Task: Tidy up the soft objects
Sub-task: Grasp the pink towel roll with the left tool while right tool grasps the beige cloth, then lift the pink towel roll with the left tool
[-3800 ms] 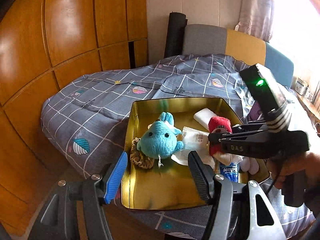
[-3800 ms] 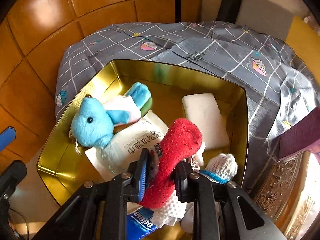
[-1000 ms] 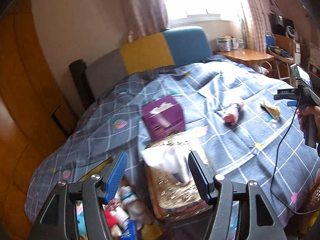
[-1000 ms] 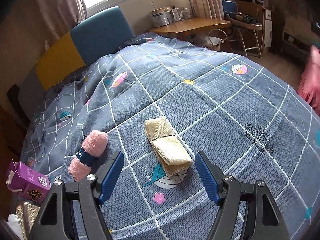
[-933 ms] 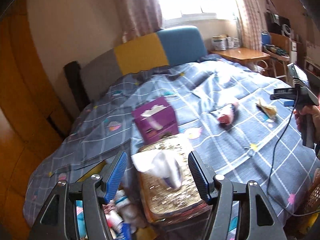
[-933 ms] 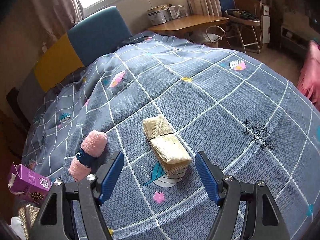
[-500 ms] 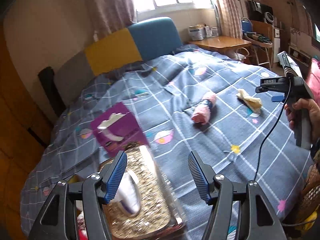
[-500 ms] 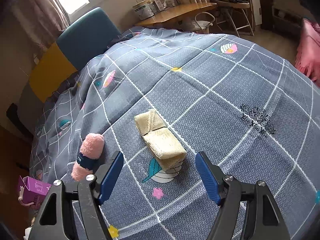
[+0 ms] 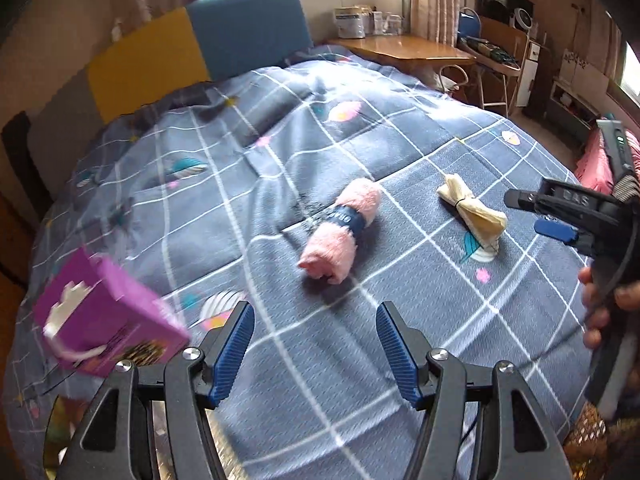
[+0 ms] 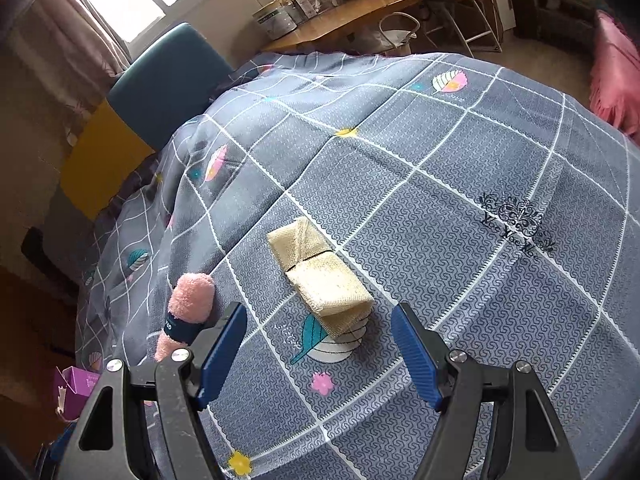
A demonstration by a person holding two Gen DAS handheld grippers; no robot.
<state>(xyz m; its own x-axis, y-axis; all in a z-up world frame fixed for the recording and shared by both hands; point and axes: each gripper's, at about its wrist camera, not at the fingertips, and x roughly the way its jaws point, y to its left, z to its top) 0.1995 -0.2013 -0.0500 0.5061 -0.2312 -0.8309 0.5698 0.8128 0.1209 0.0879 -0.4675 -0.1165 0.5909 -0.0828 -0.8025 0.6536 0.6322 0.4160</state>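
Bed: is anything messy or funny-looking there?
Nothing is spilled or broken. A pink towel roll and a tied beige cloth lie loose on the quilt. A purple box sits tilted, its top torn open.

Blurred, cut-off bits
Purple box [image 9: 108, 320] smeared w/ motion blur, near left; pink roll [image 10: 185, 314] partly hidden behind right gripper [image 10: 318, 350]; band lettering unreadable.

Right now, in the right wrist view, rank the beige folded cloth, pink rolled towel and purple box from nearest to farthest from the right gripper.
1. Beige folded cloth: just ahead of the open right gripper.
2. Pink rolled towel: beside its left finger, partly hidden.
3. Purple box: far left, at the bed's edge.
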